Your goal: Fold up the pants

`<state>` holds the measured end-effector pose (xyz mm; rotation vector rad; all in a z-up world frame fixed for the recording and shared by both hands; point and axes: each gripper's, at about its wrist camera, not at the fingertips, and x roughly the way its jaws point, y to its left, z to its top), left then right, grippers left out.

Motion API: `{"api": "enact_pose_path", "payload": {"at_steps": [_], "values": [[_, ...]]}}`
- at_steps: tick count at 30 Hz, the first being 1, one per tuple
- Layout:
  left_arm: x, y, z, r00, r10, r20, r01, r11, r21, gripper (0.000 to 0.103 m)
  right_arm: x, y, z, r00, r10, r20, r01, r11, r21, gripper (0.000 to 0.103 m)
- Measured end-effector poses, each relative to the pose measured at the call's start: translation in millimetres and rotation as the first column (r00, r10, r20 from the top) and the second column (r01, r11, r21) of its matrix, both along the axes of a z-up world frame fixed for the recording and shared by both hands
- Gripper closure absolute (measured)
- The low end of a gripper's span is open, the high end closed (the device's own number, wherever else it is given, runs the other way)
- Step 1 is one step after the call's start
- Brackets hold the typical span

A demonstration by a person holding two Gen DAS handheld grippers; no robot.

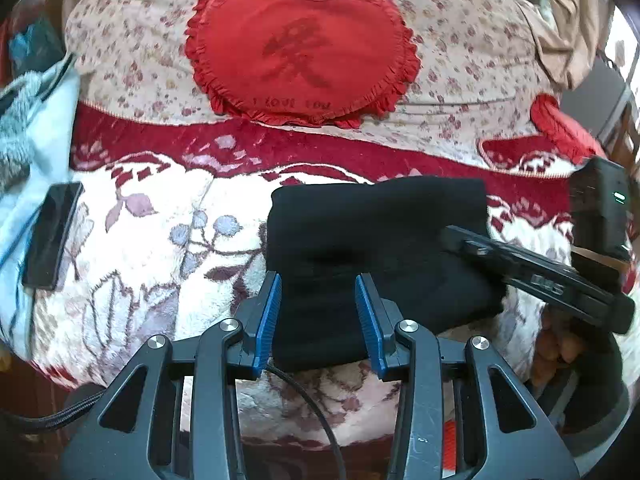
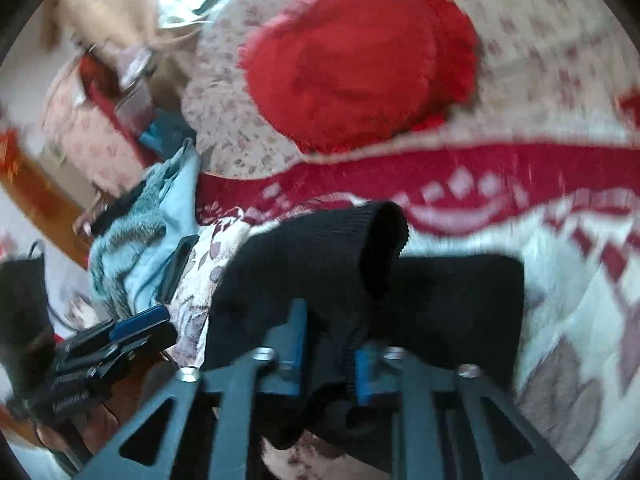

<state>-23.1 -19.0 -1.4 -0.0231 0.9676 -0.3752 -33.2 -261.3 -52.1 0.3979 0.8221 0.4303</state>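
Black pants (image 1: 376,248) lie folded into a compact bundle on a red and white floral blanket (image 1: 160,240). My left gripper (image 1: 318,284) hovers over the bundle's near edge with jaws open, cloth showing between the blue pads without being pinched. My right gripper (image 1: 452,236) reaches in from the right onto the bundle. In the blurred right wrist view, the right gripper (image 2: 328,340) is shut on a lifted fold of the pants (image 2: 320,264), whose ribbed cuff (image 2: 384,240) stands up ahead of it. The left gripper (image 2: 132,328) shows at the left.
A red heart-shaped cushion (image 1: 300,56) rests on a floral quilt (image 1: 460,40) at the back. A black phone (image 1: 52,236) lies at the left beside a light blue garment (image 1: 36,128). A black cable (image 1: 312,408) runs under my left gripper.
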Motion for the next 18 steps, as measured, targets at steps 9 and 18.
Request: {"api": "enact_pose_path", "payload": {"at_steps": [9,18], "values": [[11,-28,-18,1.000,-0.004,-0.010,0.004,0.999,0.037,0.065,-12,-41,1,0.996,-0.083,-0.033,0.079,0.992,-0.096,0.088],[20,-34,-20,1.000,0.016,-0.009,-0.015,0.997,0.069,0.065,-26,-62,27,0.987,-0.160,0.032,0.163,0.975,-0.154,0.072]]}}
